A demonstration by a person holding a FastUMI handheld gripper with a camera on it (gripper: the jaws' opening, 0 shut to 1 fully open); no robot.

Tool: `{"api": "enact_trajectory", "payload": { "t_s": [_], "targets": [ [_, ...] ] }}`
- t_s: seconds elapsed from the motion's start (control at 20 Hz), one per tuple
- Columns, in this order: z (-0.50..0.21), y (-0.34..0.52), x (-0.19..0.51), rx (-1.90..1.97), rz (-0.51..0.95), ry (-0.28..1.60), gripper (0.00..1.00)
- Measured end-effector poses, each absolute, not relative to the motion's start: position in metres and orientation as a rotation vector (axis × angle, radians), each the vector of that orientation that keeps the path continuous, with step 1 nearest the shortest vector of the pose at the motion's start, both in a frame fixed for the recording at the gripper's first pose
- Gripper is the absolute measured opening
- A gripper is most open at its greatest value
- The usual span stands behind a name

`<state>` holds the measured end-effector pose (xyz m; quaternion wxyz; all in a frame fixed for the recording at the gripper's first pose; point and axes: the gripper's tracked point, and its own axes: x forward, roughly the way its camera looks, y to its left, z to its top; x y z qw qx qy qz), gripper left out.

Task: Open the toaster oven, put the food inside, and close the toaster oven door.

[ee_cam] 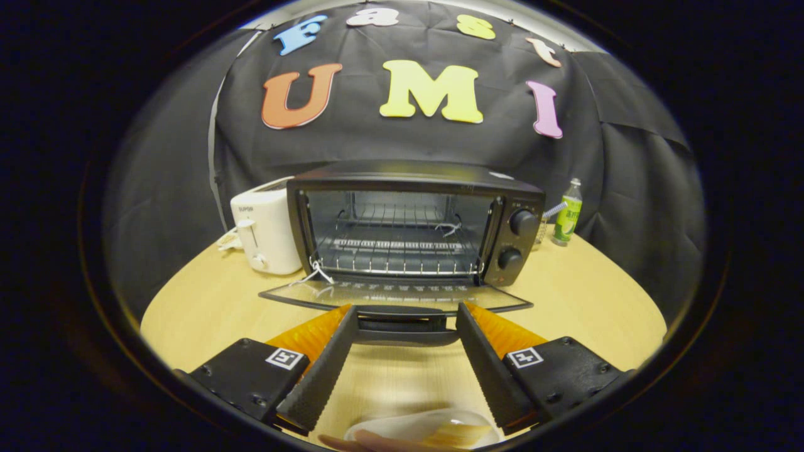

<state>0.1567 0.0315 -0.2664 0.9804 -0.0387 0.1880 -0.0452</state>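
Tool [407,320] fingers spread wide, straddling the handle of the black toaster oven's [414,220] dropped glass door [396,295], leaving its wire rack exposed for food, near the desk's [584,295] far edge

Handheld gripper [407,311] with two long fingers

Each finger has a ribbed inner face and joins a dark block fixed with small screws; a square black-and-white marker [287,358] sits at each block's 12 o'clock corner.
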Motion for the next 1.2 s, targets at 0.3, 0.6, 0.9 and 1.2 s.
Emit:
{"api": "enact_trajectory", "payload": {
  "t_s": [0.3, 0.6, 0.9, 1.2],
  "targets": [
    [-0.316, 0.035, 0.149, -0.042, -0.094, 0.536, 1.0],
    [-0.298, 0.046, 0.143, -0.091, -0.082, 0.497, 1.0],
    [-0.255, 0.048, 0.087, -0.163, -0.058, 0.375, 1.0],
    [-0.243, 0.01, 0.023, -0.198, -0.096, 0.275, 1.0]
  ]
}}
